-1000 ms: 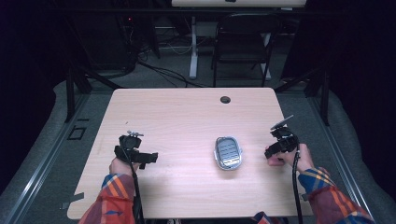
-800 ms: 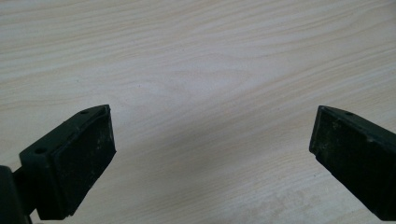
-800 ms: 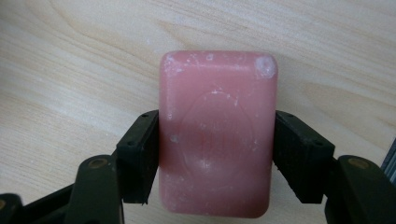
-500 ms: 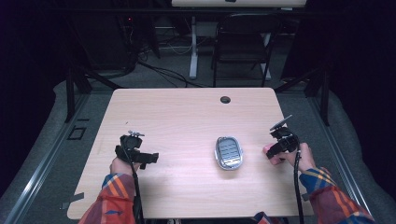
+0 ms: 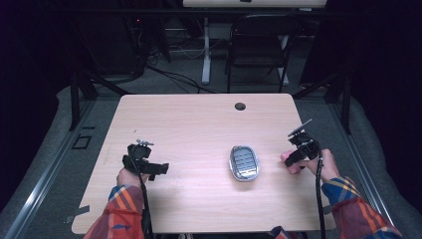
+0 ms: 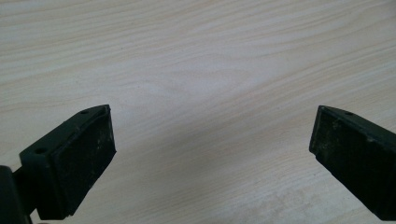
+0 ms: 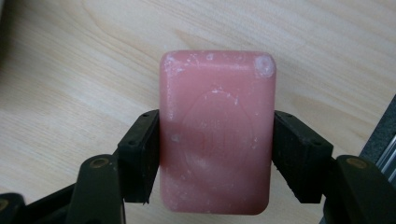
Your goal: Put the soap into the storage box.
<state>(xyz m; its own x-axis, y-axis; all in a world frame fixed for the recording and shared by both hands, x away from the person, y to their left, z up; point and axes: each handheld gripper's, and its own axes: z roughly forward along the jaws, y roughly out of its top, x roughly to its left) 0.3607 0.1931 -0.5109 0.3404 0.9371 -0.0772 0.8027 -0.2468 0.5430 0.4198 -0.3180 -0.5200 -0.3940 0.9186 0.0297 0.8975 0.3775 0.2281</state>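
A pink bar of soap [image 7: 217, 135] sits between the jaws of my right gripper [image 7: 217, 161], and both pads press its long sides just above the pale wooden table [image 7: 70, 70]. In the high view the right gripper [image 5: 294, 158] is near the table's right edge, with the soap [image 5: 290, 163] a pink spot at its tip. A grey oval soap dish [image 5: 244, 163] with a ribbed inside lies a little to its left. My left gripper [image 5: 149, 167] rests at the left front. Its jaws [image 6: 212, 140] stand wide apart over bare wood.
A round cable hole [image 5: 240, 106] lies near the table's far edge. A dark folding chair [image 5: 259, 47] and floor cables stand beyond the table. Bare wood stretches between the left gripper and the dish.
The right hand has shifted only a touch by the table's right edge. The left hand and the dish have stayed where they were.
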